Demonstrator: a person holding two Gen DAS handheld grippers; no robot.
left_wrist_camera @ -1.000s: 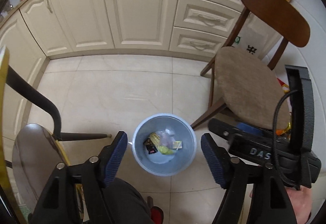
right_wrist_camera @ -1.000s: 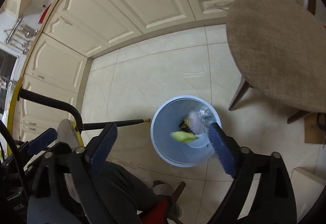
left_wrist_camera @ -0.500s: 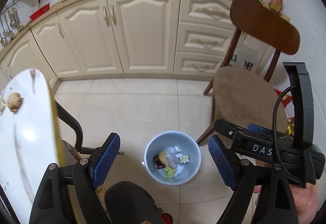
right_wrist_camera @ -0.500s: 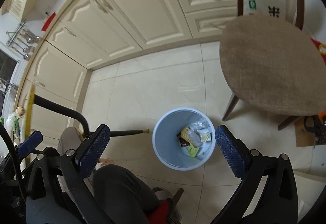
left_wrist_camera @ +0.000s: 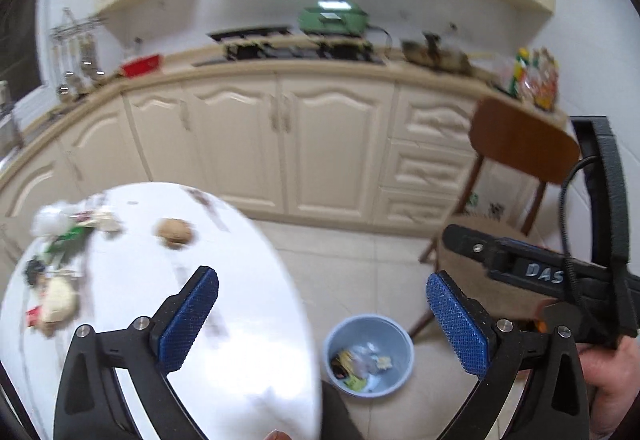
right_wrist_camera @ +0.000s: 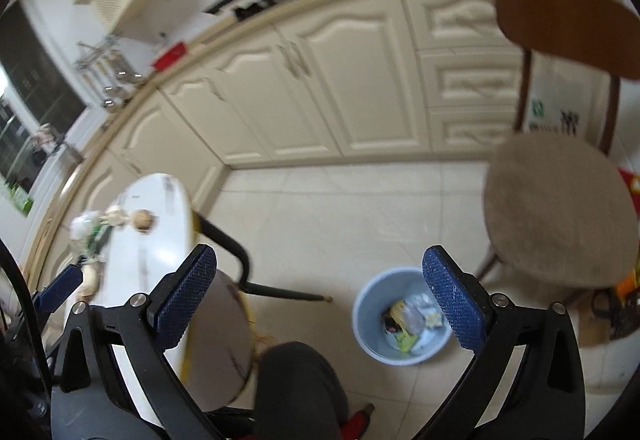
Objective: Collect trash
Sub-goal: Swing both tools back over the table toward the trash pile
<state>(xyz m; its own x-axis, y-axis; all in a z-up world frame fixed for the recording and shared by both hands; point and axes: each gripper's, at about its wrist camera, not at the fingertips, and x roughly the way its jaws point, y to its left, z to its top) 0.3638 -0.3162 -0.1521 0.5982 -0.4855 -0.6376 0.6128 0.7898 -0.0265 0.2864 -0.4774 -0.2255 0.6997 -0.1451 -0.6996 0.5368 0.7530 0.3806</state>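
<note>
Both my tools are empty rn. Left hand-held gripper [left_wrist_camera: 322, 314] has just been spreading its jaws wider, nothing between the pads; right hand-held gripper [right_wrist_camera: 320, 296] also released, wide apart, nothing in it.

Blue bin [left_wrist_camera: 368, 354] on the floor by the chair [right_wrist_camera: 560, 207] already has a few bits in it: wrappers, sth yellow-green, crumpled clear stuff. So that part's done imo.

Not finished tho. White counter [left_wrist_camera: 168, 320] carries more trash: a brown walnut-ish lump [left_wrist_camera: 174, 232] near the far edge, and a blurry pile [left_wrist_camera: 60, 240] of paper, green scraps and a pale chunk at the left. Too smeared to count pieces.

Guess: roughly midway, next round is back to the counter for the rest.
</note>
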